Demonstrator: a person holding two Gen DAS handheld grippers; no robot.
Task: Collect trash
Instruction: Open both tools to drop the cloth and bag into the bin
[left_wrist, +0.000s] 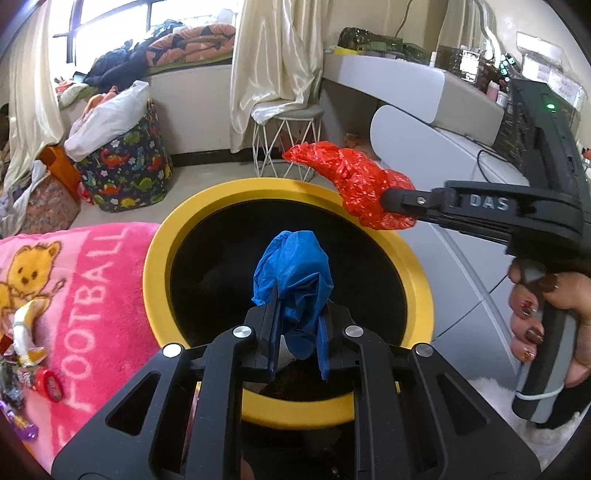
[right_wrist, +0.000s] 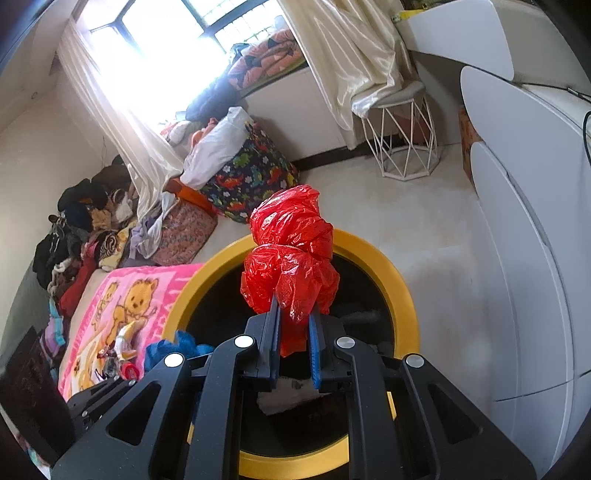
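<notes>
My left gripper (left_wrist: 298, 306) is shut on a crumpled blue plastic bag (left_wrist: 291, 269) and holds it over the dark opening of a round bin with a yellow rim (left_wrist: 155, 280). My right gripper (right_wrist: 294, 317) is shut on a crumpled red plastic bag (right_wrist: 291, 251) and holds it above the same bin's yellow rim (right_wrist: 402, 291). In the left wrist view the right gripper (left_wrist: 388, 205) reaches in from the right with the red bag (left_wrist: 354, 181) over the bin's far rim. The blue bag (right_wrist: 177, 347) shows at the lower left in the right wrist view.
A pink bear-print blanket (left_wrist: 85, 295) with small wrappers (left_wrist: 26, 343) lies left of the bin. A white wire stool (right_wrist: 402, 140), a dinosaur-print bag (right_wrist: 251, 173) and clothes piles (right_wrist: 81, 236) stand on the floor. White furniture (right_wrist: 524, 258) is on the right.
</notes>
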